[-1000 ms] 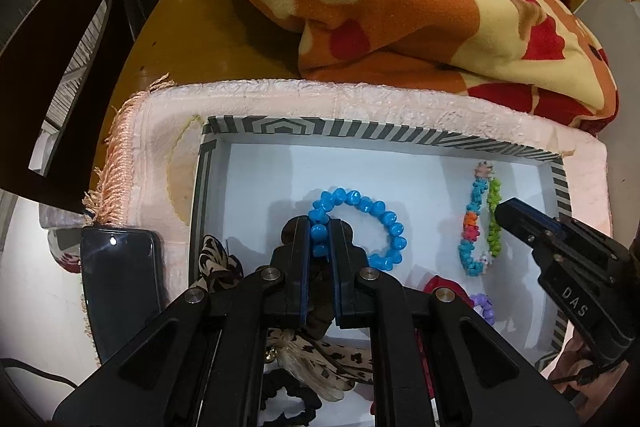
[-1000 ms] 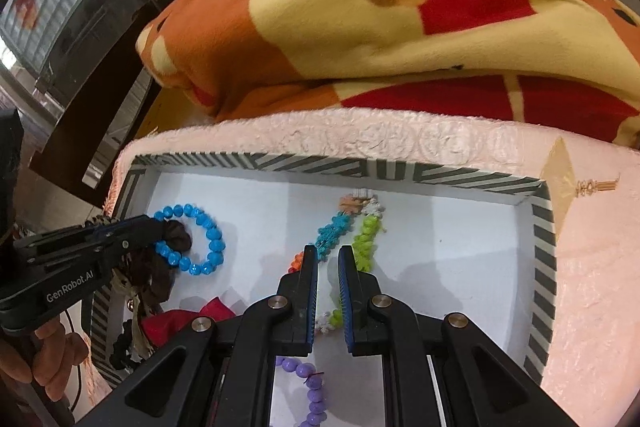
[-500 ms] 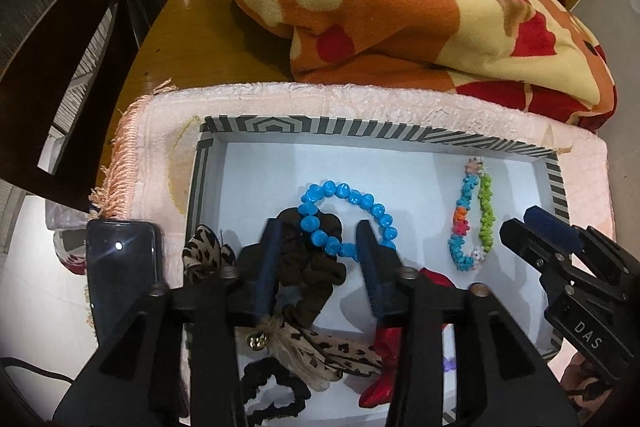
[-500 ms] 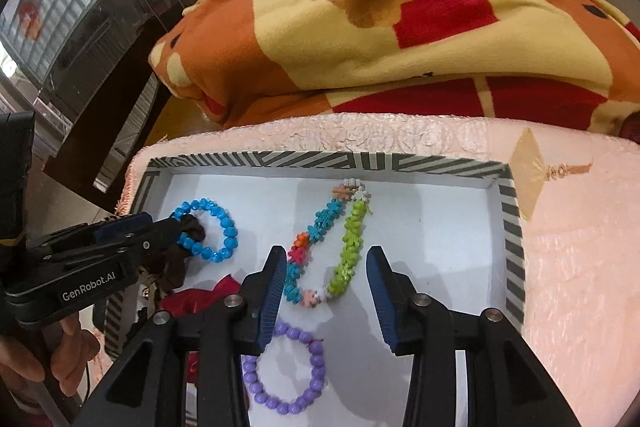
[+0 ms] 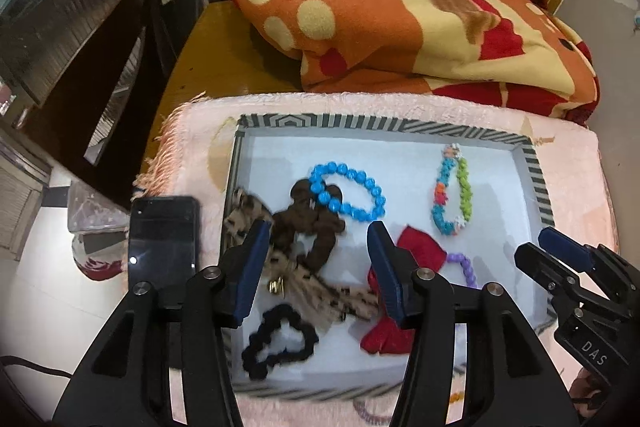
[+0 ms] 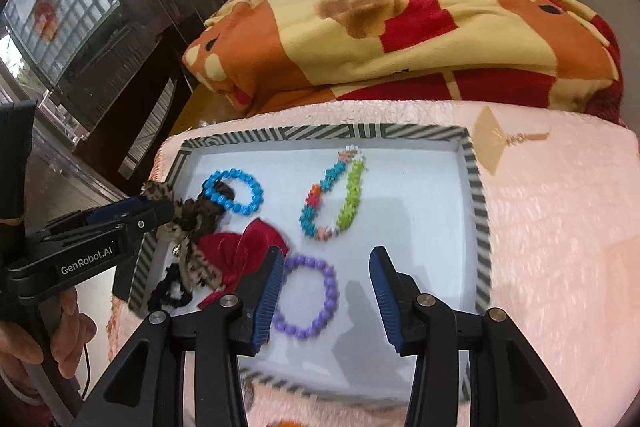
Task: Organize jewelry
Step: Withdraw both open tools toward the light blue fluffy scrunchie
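Observation:
A white tray with a striped rim lies on a pink mat. In it lie a blue bead bracelet, a multicoloured bracelet, a purple bracelet, a brown scrunchie, a red bow, a black scrunchie and a leopard-print bow. My left gripper hovers above the brown scrunchie, its jaws opening and gripping nothing. Over the purple bracelet, my right gripper has its jaws opening too, pads clear of the beads.
A folded orange, yellow and red blanket lies behind the mat. A black phone rests on the mat's left edge beside the tray. Dark furniture stands at the left. A hand holds the left gripper's handle.
Both grippers opened, letting go of the blue bracelet and the multicoloured bracelet, which now lie in the tray. Both hands pulled back and up, so more of the tray shows.

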Motion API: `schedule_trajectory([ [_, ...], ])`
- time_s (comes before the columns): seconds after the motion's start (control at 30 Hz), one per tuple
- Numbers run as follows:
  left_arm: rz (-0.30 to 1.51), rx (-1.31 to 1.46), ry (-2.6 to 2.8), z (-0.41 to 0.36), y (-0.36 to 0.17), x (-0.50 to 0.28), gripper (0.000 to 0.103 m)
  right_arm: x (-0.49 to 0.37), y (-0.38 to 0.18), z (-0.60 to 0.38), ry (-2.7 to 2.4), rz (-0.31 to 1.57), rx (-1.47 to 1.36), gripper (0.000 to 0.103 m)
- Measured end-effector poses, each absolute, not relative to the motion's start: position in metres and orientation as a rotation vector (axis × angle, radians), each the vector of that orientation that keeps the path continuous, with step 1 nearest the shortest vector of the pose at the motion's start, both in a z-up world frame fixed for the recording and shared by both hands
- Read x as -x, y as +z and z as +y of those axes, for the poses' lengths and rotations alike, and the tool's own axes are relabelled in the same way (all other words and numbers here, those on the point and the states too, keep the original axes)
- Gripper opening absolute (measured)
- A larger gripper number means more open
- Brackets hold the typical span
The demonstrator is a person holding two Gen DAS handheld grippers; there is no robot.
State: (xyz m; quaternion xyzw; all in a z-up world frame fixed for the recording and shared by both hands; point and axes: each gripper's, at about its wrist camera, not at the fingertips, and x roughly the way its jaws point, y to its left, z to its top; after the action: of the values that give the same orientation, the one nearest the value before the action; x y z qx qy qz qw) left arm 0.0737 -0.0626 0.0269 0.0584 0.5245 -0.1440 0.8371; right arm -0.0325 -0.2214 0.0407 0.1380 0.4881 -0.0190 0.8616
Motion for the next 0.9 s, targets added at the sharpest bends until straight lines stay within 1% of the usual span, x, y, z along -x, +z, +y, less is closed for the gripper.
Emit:
schedule_trajectory([
  [0.33,1.082,-0.139,-0.293,-0.05,0.04,-0.012,0.051,0.096,0.056,-0.209,-0.056,0.991,-0.282,0.045],
  [0.5,1.066,-0.145,-0.298,-0.046,0.045,0.022,0.051,0.125,0.058,-0.206,-0.064,0.993,-0.261,0.05],
  [0.9,1.078,-0.13,-0.291,-0.034,0.044,0.085,0.051,0.182,0.06,-0.2,-0.05,1.004,-0.233,0.05],
])
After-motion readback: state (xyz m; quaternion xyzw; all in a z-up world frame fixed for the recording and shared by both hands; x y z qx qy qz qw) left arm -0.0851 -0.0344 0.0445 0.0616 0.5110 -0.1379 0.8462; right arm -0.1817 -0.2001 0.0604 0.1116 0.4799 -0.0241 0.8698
